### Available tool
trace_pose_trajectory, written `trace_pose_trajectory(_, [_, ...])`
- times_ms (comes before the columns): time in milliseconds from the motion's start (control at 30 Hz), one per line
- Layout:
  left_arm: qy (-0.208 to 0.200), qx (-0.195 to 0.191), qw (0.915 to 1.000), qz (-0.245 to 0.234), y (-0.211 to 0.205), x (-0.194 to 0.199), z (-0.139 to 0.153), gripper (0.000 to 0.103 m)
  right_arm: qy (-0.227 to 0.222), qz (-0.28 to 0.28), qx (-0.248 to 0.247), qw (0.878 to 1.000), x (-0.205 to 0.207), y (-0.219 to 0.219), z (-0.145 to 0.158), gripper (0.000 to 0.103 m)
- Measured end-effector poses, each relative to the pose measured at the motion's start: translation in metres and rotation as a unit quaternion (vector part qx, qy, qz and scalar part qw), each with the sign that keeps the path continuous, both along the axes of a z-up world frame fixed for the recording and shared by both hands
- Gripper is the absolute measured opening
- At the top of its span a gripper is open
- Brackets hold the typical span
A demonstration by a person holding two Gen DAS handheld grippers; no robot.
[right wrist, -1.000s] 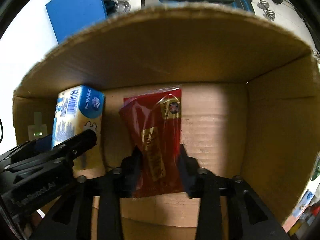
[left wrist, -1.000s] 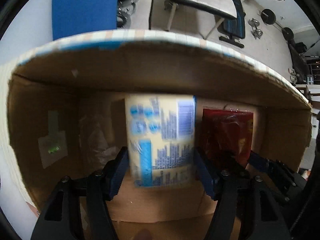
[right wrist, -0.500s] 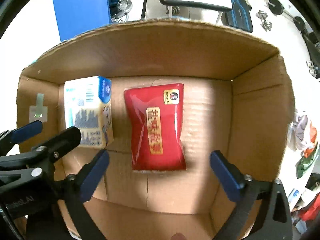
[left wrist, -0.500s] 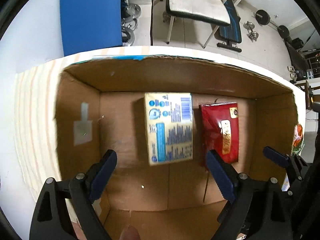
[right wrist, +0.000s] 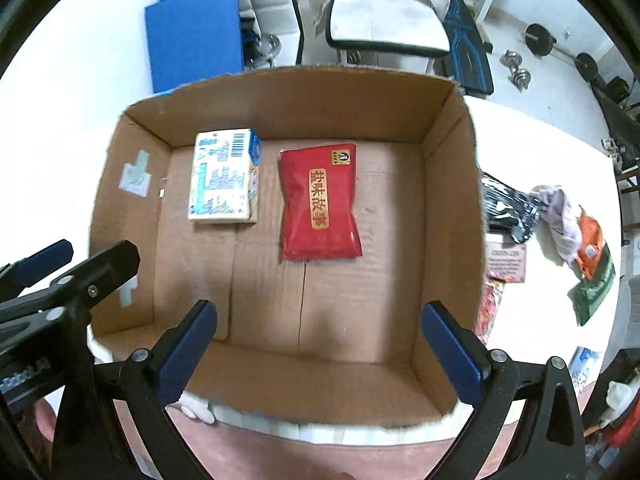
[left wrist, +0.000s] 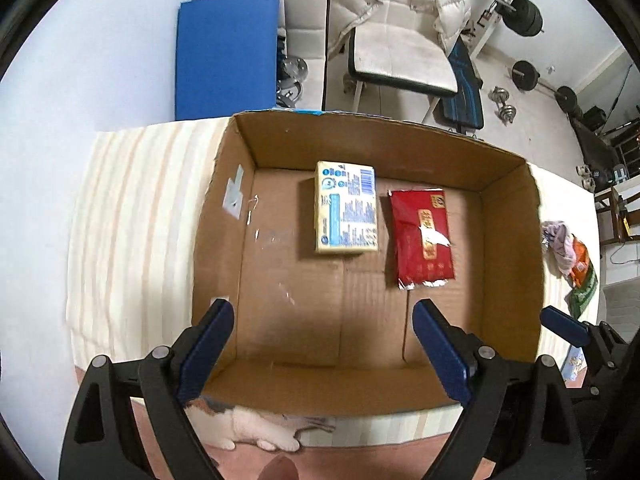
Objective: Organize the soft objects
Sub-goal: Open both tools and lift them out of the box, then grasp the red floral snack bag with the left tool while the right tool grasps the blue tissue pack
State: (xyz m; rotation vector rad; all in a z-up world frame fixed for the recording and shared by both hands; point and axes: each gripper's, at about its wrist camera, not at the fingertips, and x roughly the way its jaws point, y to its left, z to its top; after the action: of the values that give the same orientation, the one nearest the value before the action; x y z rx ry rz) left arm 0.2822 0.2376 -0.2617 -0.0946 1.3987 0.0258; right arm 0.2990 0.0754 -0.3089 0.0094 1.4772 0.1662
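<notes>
Box (left wrist: 508, 248) mid-frame, open cardboard | tissue pack (left wrist: 346, 213) cream-blue, flat, beside red pouch (left wrist: 421, 236), glossy, gold label | left gripper (left wrist: 323, 350) wide, empty | right gripper (right wrist: 319, 354) wide, empty

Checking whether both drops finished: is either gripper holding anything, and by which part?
Nothing is held. The left gripper and right gripper are open; the yellow pack and red pouch lie in the box.

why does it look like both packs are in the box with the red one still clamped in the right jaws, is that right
Not quite. Both packs do lie in the cardboard box, but the red pack is free: the right wrist view shows the right gripper wide open. The yellow pack lies beside it.
</notes>
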Motion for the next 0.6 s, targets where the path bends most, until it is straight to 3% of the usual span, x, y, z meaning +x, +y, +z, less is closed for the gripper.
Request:
trace_pose_trajectory(333, [-0.050, 0.014, 0.9986, -0.010, -0.050, -0.031, 0.062, 0.092, -0.045, -0.002, 0.059, 0.997, -0.039, -0.037, 0.063, 0.103])
trace_pose_trajectory(467, [-0.076, 0.028, 0.9953, -0.053, -0.110, -0.032, 0.086, 0.092, -0.062, -0.033, 0.079, 0.994, -0.051, -0.091, 0.088, 0.103])
trace_pose_trajectory(600, [-0.076, 0.034, 0.9899, -0.115, -0.184, -0.021, 0.087, 0.092, -0.069, -0.069, 0.056, 0.994, -0.061, -0.160, 0.098, 0.103])
